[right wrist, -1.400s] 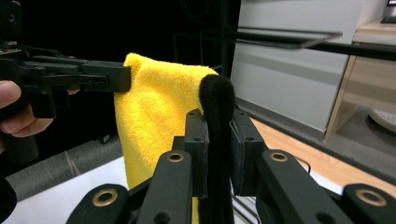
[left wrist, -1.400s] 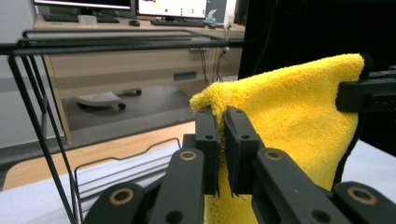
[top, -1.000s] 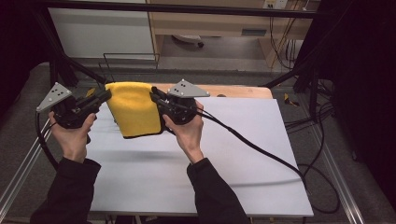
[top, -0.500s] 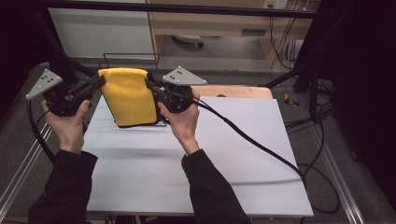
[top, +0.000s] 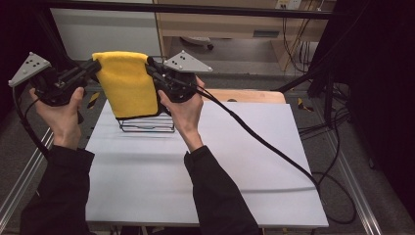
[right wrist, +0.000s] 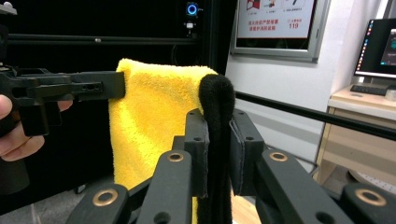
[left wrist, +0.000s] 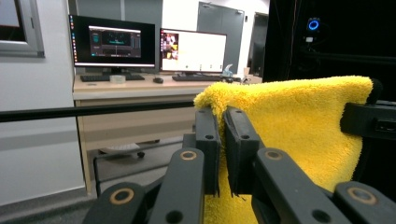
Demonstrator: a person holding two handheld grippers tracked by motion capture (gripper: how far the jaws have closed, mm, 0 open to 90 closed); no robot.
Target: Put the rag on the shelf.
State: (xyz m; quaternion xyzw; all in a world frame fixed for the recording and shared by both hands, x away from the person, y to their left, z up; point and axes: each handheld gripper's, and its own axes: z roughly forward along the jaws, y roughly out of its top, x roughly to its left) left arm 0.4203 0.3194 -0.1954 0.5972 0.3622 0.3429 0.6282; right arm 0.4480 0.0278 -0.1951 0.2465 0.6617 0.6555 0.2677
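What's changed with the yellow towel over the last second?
Both claws, left and right, lifted the fluffy yellow towel with the black edge off the white table, uncovering a small wire rack. Both claws stayed clamped on the towel's top corners.

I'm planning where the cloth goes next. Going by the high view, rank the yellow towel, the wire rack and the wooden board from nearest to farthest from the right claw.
1. Yellow towel: clamped in the right claw, hanging at its left.
2. Wire rack: on the white table, below the towel's bottom edge.
3. Wooden board: at the table's far edge, off to the right.
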